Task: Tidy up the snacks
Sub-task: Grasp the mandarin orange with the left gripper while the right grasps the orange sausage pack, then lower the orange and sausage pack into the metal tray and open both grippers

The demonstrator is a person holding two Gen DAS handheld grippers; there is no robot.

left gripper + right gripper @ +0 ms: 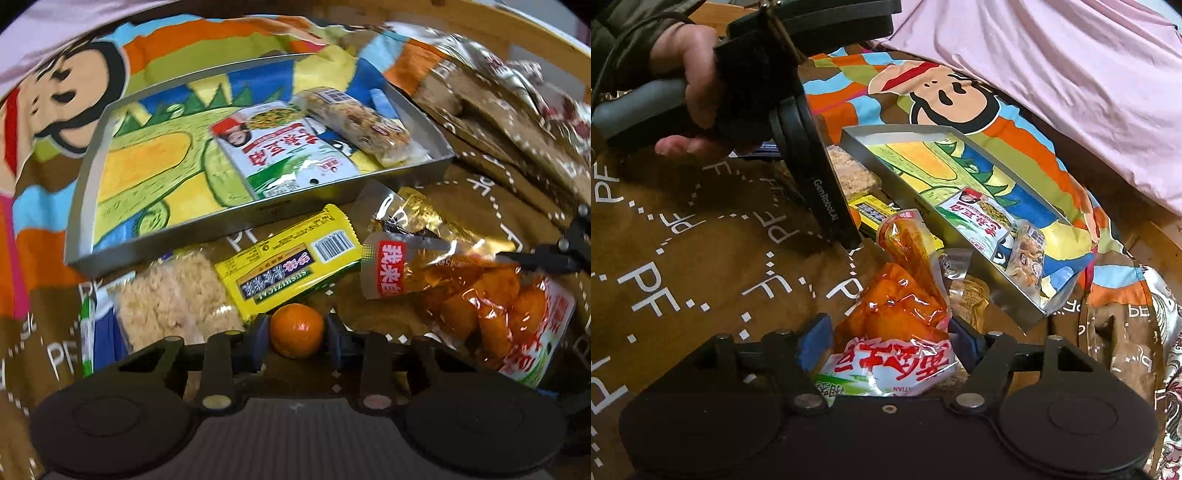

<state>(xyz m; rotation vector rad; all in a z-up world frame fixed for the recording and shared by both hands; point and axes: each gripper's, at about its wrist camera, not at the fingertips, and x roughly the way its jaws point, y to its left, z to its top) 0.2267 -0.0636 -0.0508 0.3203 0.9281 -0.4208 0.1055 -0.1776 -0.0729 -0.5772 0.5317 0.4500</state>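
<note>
Jaws of the left gripper bracket a small orange mandarin, seemingly touching; the right gripper clamps an orange snack pouch with red Chinese lettering beside the tray's near wall, on the "PF" blanket.

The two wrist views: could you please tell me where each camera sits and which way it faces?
Left wrist: sits behind the left gripper, looking forward and down at the small orange between its jaws, the tray beyond.
Right wrist: sits behind the right gripper, jaws around the orange snack pouch; the person's left hand shows.
Shared: tray, pouch, green-white packet.
</note>
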